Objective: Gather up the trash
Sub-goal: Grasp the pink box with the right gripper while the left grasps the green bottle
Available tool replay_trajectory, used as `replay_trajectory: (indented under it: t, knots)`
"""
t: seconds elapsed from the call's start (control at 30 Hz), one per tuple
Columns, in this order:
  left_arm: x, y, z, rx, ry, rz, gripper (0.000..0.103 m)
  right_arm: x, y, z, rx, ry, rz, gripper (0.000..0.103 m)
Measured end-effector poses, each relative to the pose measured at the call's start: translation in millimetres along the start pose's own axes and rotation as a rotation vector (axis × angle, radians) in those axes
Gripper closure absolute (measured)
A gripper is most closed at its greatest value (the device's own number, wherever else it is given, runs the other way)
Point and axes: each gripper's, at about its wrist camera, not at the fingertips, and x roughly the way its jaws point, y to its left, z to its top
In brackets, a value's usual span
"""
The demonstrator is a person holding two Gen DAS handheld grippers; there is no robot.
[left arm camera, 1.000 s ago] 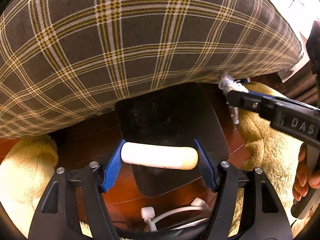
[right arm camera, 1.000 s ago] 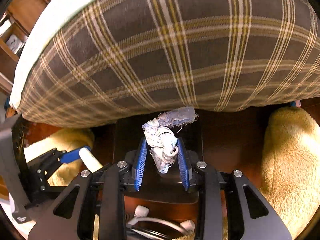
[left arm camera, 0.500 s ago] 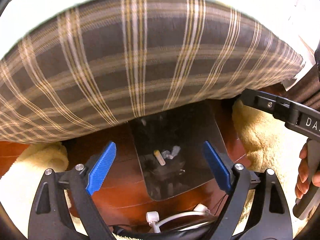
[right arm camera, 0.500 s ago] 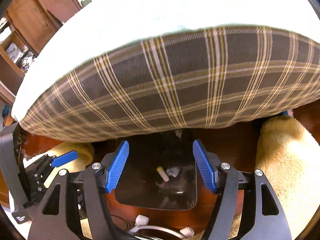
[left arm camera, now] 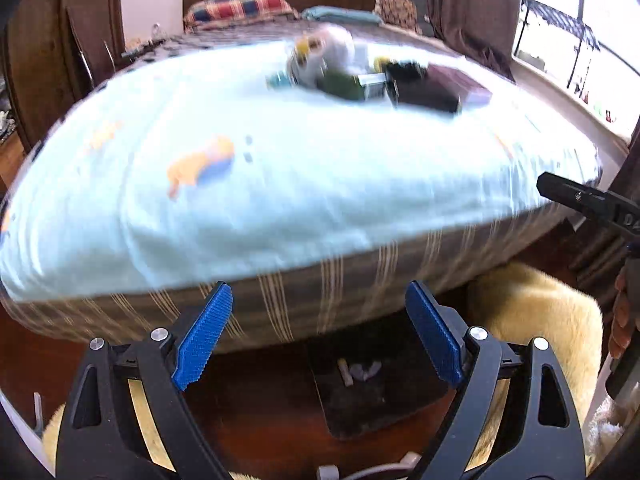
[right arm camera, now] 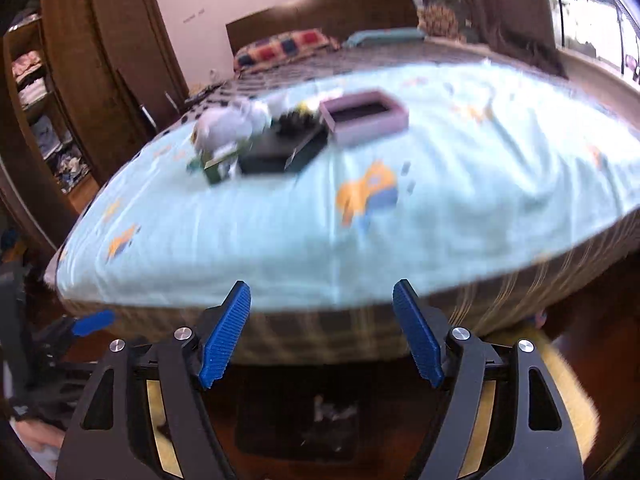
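Note:
A black bin stands on the wooden floor at the foot of the bed. In it lie a small white tube and a crumpled grey wad. My left gripper hangs well above the bin, open and empty. My right gripper is also high over the bin; its jaws are opening with nothing between them. The trash shows only as a pale blur there. One black finger of the right gripper juts in from the right edge of the left wrist view.
The bed with a light blue sheet fills the middle. A blurred pile lies on it: a black box, a purple tray and a white bundle. Yellow fluffy rug flanks the bin. A wardrobe stands left.
The left gripper let go of the white tube and the right let go of the crumpled wad; both now lie in the bin. Both grippers opened wide and rose, tilting up to the bed top.

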Motion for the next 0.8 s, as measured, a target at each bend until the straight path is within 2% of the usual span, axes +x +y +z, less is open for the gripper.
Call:
replay_trajectory:
  t: [0.2, 0.33, 0.53, 0.63, 0.8]
  knots:
    - [1.1, 1.3, 29.1, -0.002, -0.048, -0.01, 0.019, 16.7, -1.3, 16.9, -0.011, -0.028, -0.04, 0.019]
    - [19.8, -2.1, 48.6, 0.009, -0.041, -0.055, 0.019, 39.3, -1.8, 30.9, -0.012, -0.027, -0.081, 0.016]
    - [56.7, -6.0, 81.9, 0.018, -0.026, -0.056, 0.019, 77.7, -9.3, 52.0, -0.022, -0.01, -0.12, 0.014]
    - [71.3, -9.9, 94.2, 0.027, -0.012, -0.064, 0.02, 95.5, -10.2, 61.4, -0.03, 0.01, -0.124, 0.007]
    - [91.3, -15.9, 116.9, 0.049, -0.002, -0.082, 0.027, 111.8, -10.6, 75.2, -0.046, 0.008, -0.144, 0.006]
